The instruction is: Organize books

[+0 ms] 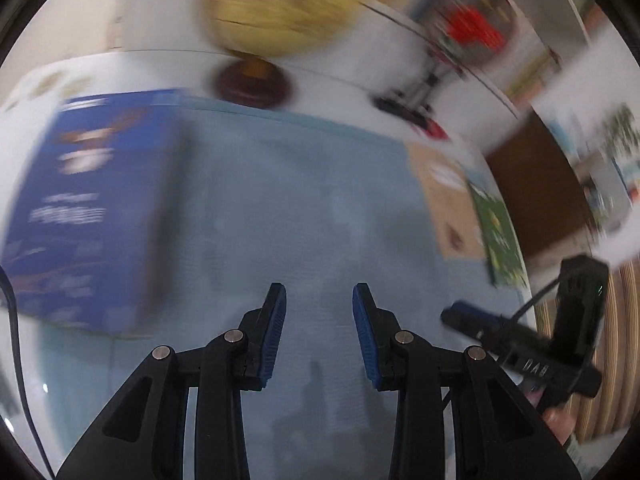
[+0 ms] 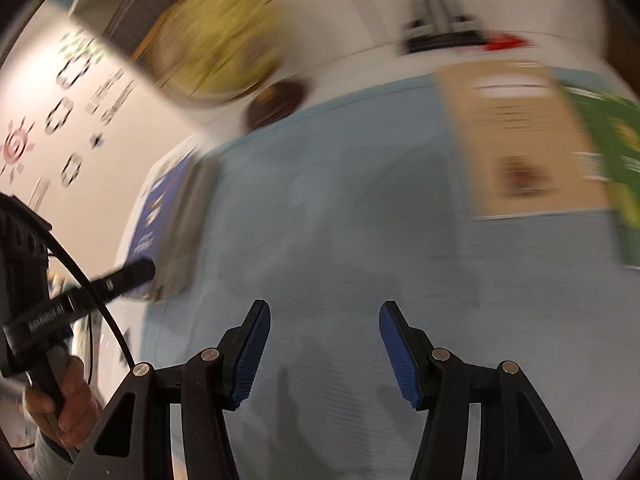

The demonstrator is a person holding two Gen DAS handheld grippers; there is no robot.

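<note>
Here, blue book (image 1: 84, 208) text blurred | tan book (image 2: 520, 136) unreadable | both grippers' fingers apart, empty.

My left wrist view looks steeply down along its tool (image 1: 319, 332) at the blue mat (image 1: 304, 208), close above it. My right wrist view does the same past its tool (image 2: 325, 350). Both share the mat (image 2: 340, 208), the globe (image 1: 280, 4) and the blue book (image 1: 84, 208), all blurred.

Study or classroom corner, globe (image 1: 280, 8), books (image 1: 88, 208) on blue-clothed desk (image 1: 300, 208)
</note>
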